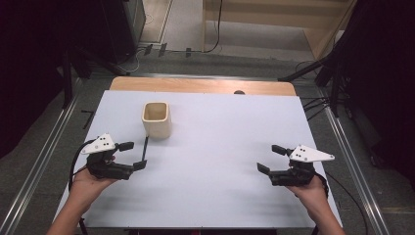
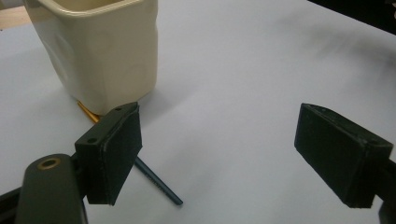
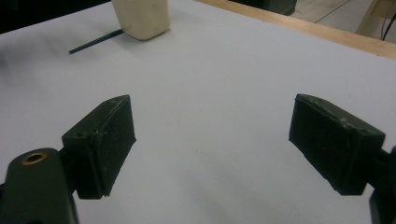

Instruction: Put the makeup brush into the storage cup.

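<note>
1. Your left gripper point(image 1: 133, 155) sits at the lower left of the high view with its jaws spread wide and nothing between them. It faces toward the middle of the frame, which puts the pencil point(image 1: 145, 149) just beyond its tips, a sensible stance for a reach.

2. The pencil lies flat on the white table point(image 1: 220, 196), a thin dark stick running down from the foot of the cream cup point(image 1: 156, 119). In the left gripper view its orange end point(image 2: 88, 112) tucks against the cup's base in the upper left of the frame, and its dark shaft point(image 2: 159, 183) runs down past the near jaw toward the bottom centre. Whether the end lies under the cup or merely against it, I cannot tell.

3. The cup stands upright, mouth open upward, in the upper left part of the table. That looks like the likely place for the pencil to go.

4. Your right gripper point(image 1: 268, 159) rests at the lower right of the high view, well apart from cup and pencil, jaws likewise spread and empty. In the right gripper view the cup point(image 3: 141, 17) and pencil point(image 3: 93, 43) show far off at the upper left, so this hand appears to be waiting clear of the work.
</note>
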